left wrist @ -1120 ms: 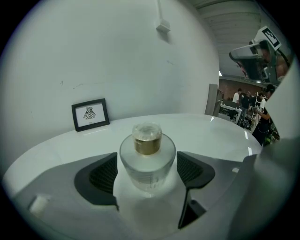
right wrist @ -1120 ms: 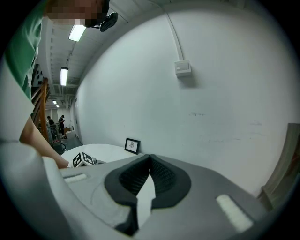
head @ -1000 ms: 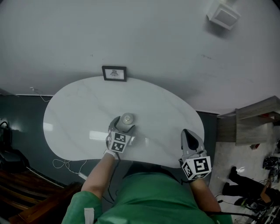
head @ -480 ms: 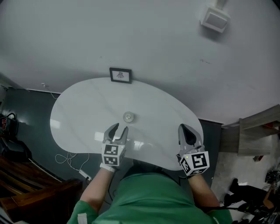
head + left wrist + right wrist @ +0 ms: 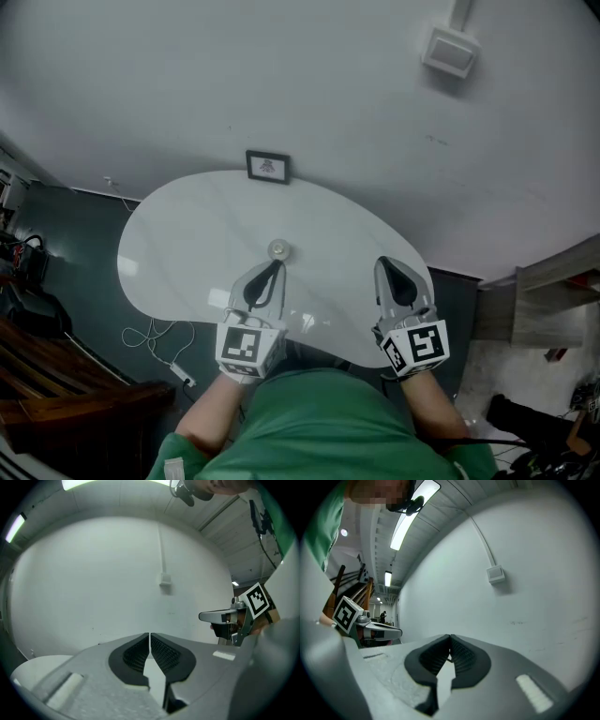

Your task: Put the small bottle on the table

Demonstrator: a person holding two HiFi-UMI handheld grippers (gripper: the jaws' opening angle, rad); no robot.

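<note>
The small bottle (image 5: 277, 249) stands at the middle of the white table (image 5: 178, 244). Above the table's near edge, the left gripper (image 5: 273, 267) has just been closing its jaws on nothing — the right gripper (image 5: 382, 265) is closed and empty too.

Bare workroom or lab-like space — plain white wall (image 5: 281, 84) with a surface-mounted box (image 5: 450, 52) and conduit (image 5: 480, 541), strip lights (image 5: 410, 520) on a ribbed ceiling (image 5: 454, 498), white rounded table (image 5: 178, 244), small framed picture (image 5: 268, 167), loose cables (image 5: 150, 336) on dark floor (image 5: 66, 244).
</note>
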